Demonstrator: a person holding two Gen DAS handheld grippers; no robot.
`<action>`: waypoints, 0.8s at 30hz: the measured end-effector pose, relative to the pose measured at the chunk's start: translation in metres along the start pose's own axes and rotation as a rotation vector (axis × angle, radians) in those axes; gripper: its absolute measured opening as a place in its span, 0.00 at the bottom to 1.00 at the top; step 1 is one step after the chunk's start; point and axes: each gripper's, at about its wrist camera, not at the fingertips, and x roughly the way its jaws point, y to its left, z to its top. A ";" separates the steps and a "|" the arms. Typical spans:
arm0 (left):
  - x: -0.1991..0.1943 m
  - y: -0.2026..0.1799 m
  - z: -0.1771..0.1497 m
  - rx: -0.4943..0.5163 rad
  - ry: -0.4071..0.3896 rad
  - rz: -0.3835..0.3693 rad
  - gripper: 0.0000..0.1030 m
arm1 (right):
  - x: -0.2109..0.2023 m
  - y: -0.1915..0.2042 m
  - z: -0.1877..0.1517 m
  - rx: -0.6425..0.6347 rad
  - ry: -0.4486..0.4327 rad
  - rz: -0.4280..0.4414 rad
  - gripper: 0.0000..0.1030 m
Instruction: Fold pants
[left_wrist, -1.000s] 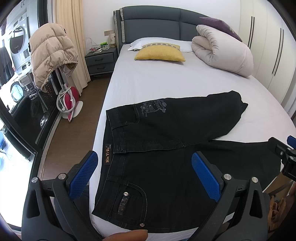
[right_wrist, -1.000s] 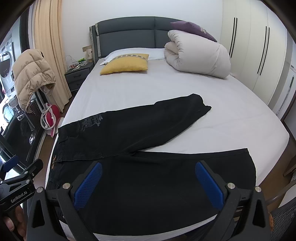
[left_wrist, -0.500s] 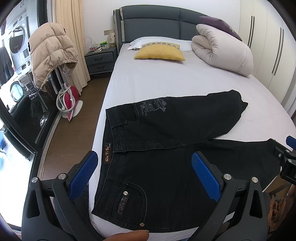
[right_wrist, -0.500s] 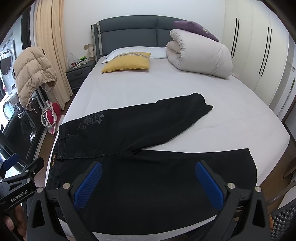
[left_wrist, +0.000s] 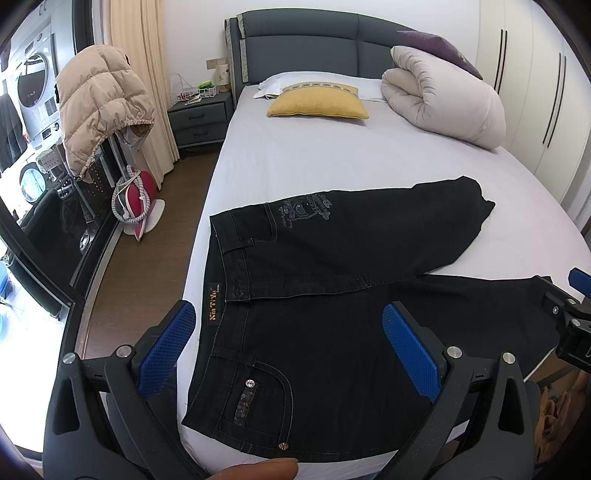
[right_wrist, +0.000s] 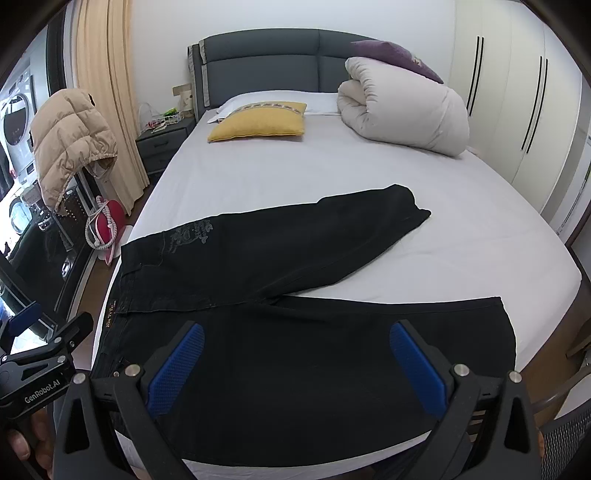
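Note:
Black pants (left_wrist: 332, 288) lie flat on the white bed (left_wrist: 332, 162), waistband to the left, legs spread apart to the right. They also show in the right wrist view (right_wrist: 295, 295). My left gripper (left_wrist: 288, 354) is open and empty, hovering over the near hip and pocket. My right gripper (right_wrist: 295, 373) is open and empty above the near leg. Each gripper shows at the edge of the other's view: the right one (left_wrist: 569, 317), the left one (right_wrist: 40, 354).
A yellow pillow (left_wrist: 317, 101) and a rolled white duvet (left_wrist: 443, 99) lie at the head of the bed. A nightstand (left_wrist: 197, 120), a beige puffer jacket (left_wrist: 99, 107) and a red-and-white appliance (left_wrist: 136, 206) stand on the left. Wardrobes (right_wrist: 517, 92) line the right wall.
Both grippers have shifted slightly over the pants; the view has moved a little. The pants lie as before and both grippers stay open.

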 end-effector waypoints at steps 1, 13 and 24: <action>-0.001 0.000 0.001 0.000 0.000 -0.001 1.00 | 0.000 0.000 0.000 -0.001 0.001 0.001 1.00; 0.001 -0.001 0.000 0.001 0.003 0.001 1.00 | 0.002 0.002 0.000 -0.010 0.006 0.007 1.00; 0.009 0.003 -0.008 0.007 0.008 0.005 1.00 | 0.004 0.007 -0.002 -0.019 0.011 0.014 1.00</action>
